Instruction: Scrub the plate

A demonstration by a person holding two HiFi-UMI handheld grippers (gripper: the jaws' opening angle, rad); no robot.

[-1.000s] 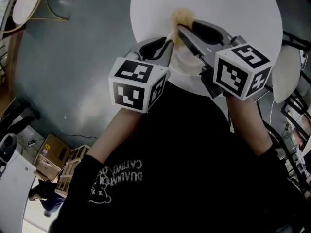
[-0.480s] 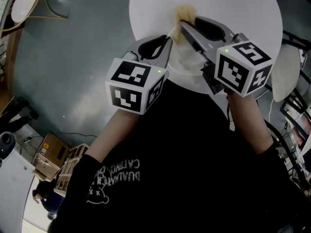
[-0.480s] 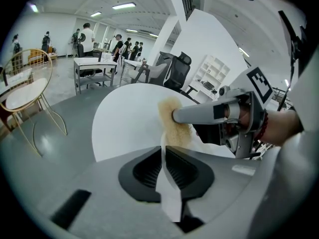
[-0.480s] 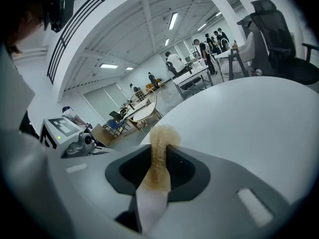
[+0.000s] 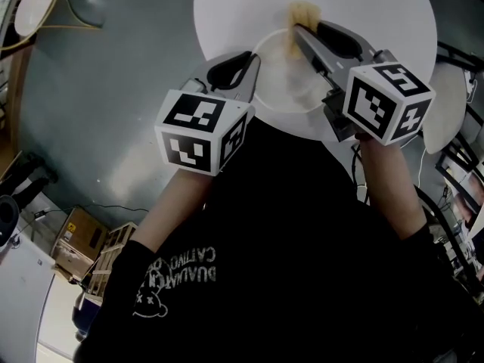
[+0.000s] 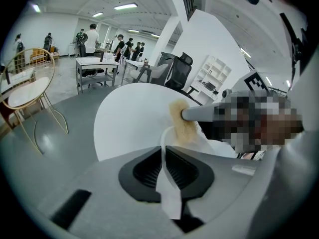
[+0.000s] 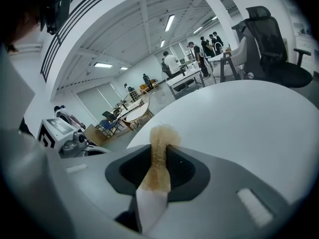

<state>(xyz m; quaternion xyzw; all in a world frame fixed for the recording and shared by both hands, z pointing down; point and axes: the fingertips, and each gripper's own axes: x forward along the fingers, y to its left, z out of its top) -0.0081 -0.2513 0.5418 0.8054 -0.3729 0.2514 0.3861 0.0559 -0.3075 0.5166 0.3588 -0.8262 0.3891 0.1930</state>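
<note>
The left gripper (image 6: 163, 151) has just been closing and now pinches the near rim of the plate (image 5: 286, 91), the thin white edge caught between its ribbed pads. The right gripper (image 7: 159, 156) is pressed together on a tan scrubbing pad (image 7: 160, 133), whose fuzzy end sticks out past the jaws and sits at the plate's far edge.

The plate lies flat on the round white table (image 5: 378, 13), near the person. It looks thin, stiff, smooth and probably light, so it would likely slide or tip under scrubbing. The rim is the sensible place to hold it, as it is held now. The pad looks soft and squashes in the grip; the pale strip under it may be its backing, though I cannot be sure.

Count: one plate, one scrubbing pad, one table.
</note>
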